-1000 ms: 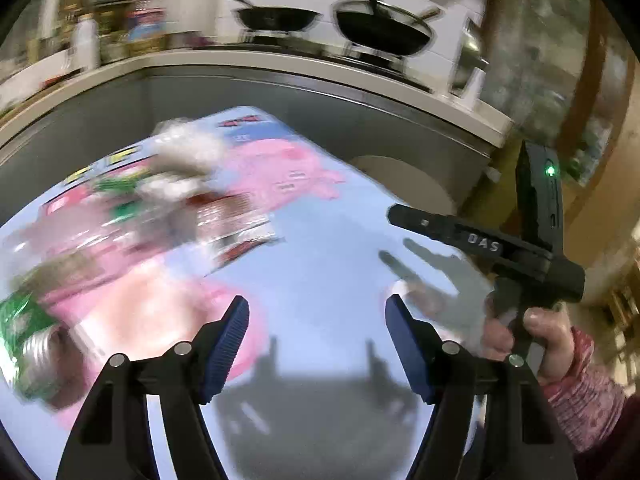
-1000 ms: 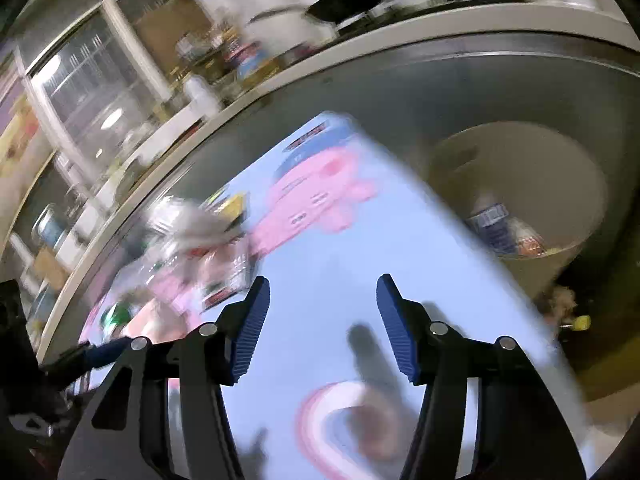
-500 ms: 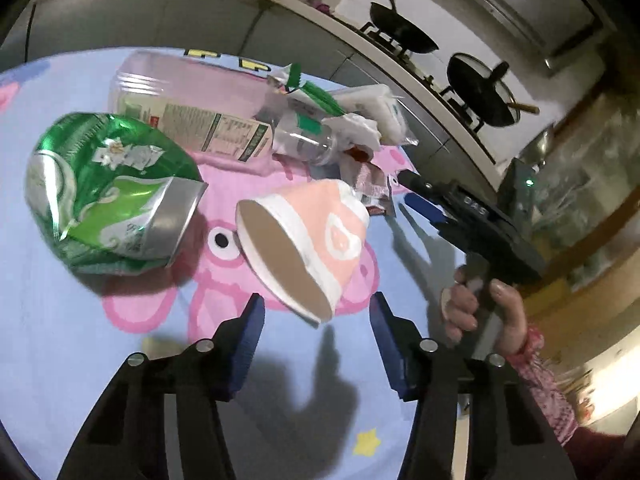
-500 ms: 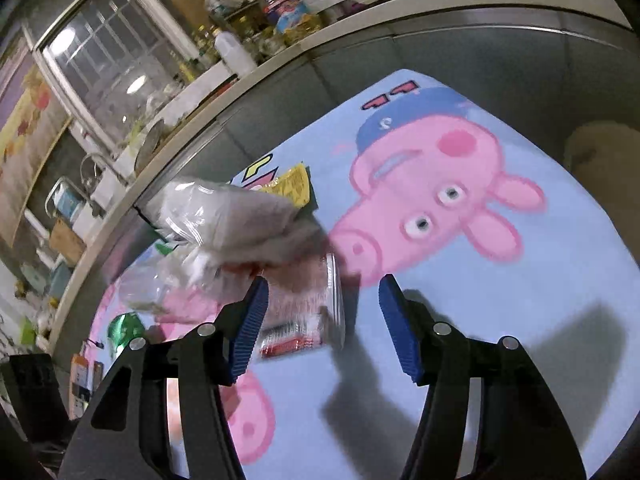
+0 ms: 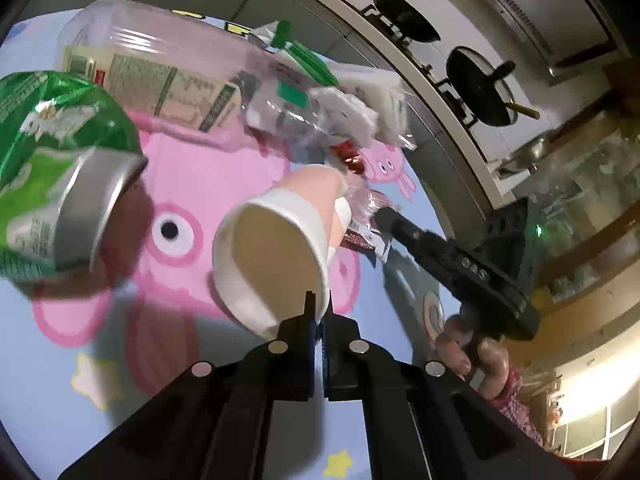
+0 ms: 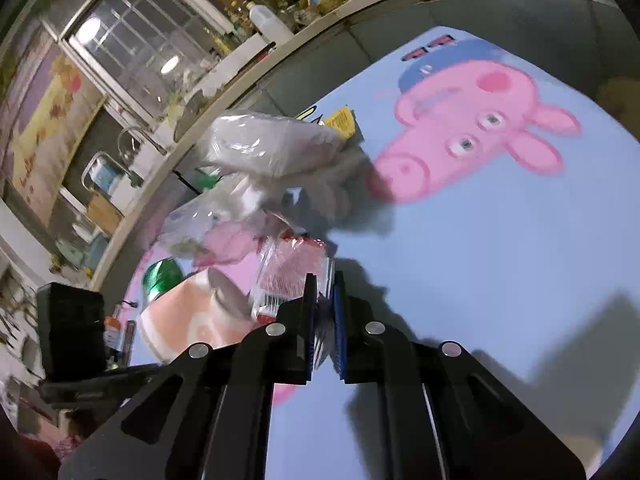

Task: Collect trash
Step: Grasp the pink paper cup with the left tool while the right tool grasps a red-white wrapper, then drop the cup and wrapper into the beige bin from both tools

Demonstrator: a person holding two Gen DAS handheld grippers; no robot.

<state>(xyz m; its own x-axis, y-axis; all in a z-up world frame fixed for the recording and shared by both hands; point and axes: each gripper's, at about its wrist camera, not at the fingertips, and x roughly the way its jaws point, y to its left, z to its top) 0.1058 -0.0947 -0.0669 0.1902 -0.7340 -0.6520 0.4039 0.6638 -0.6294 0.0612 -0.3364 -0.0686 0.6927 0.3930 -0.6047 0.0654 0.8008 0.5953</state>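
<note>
Both just snapped closed, left gripper [image 5: 318, 320] pinching only the paper cup [image 5: 280, 240] rim, right gripper [image 6: 323, 320] nipping a clear wrapper [image 6: 294, 276] edge, either liable to slip free on lifting

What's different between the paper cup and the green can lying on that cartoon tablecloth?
The paper cup is peach and white with a smooth open mouth; the green can is shiny metal and looks crushed. The cup's rim is pinched by the left gripper, whose jaws have just been closing; nothing touches the can. The can looks bulkier than the cup here. Both lie on their sides on the tablecloth.
</note>
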